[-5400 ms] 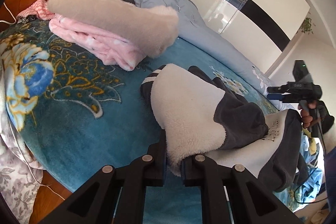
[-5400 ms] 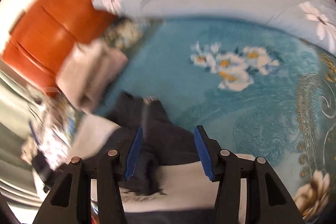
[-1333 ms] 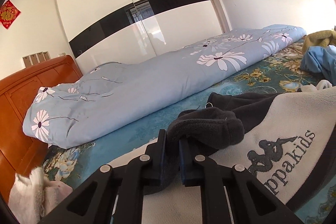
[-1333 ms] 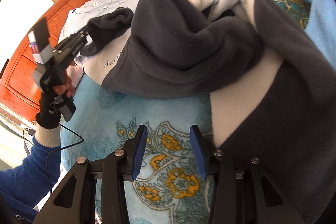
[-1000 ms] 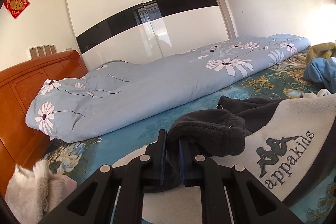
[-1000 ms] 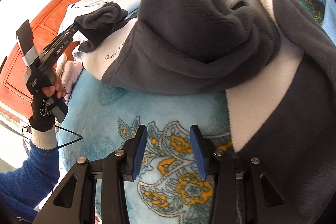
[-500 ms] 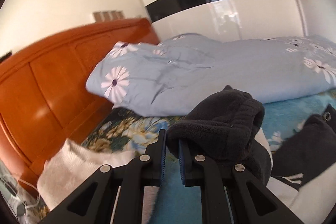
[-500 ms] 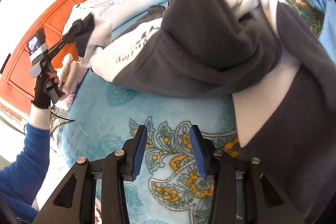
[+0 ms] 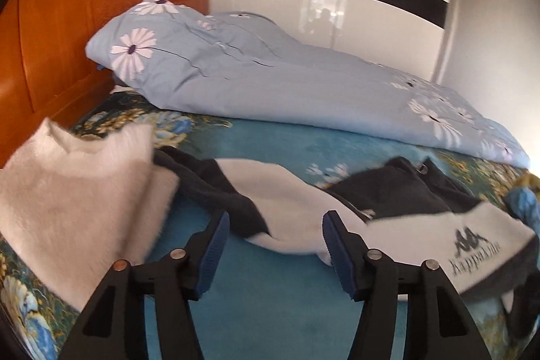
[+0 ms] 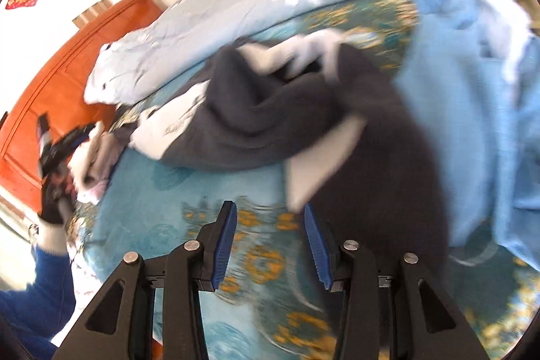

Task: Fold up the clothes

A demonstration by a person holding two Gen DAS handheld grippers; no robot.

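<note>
A dark grey and white fleece hoodie (image 9: 398, 218) with a Kappa logo lies spread on the teal bedspread (image 9: 270, 302). Its sleeve (image 9: 270, 201) lies stretched out toward the left, just beyond my left gripper (image 9: 275, 245), which is open and empty above the bed. In the right wrist view the same hoodie (image 10: 270, 120) lies bunched, blurred by motion. My right gripper (image 10: 270, 242) is open and empty over the bedspread, at the hoodie's near edge. The left gripper shows there too (image 10: 64, 140), far left.
A folded fluffy white garment (image 9: 77, 201) lies at the left by the sleeve. A rolled light-blue floral duvet (image 9: 270, 83) runs along the far side. An orange wooden headboard (image 9: 50, 39) stands at the left. A light-blue garment (image 10: 472, 110) lies right of the hoodie.
My left gripper has opened and let go of the dark sleeve, which now lies flat on the bed. The right gripper has shifted slightly; its view is blurred.
</note>
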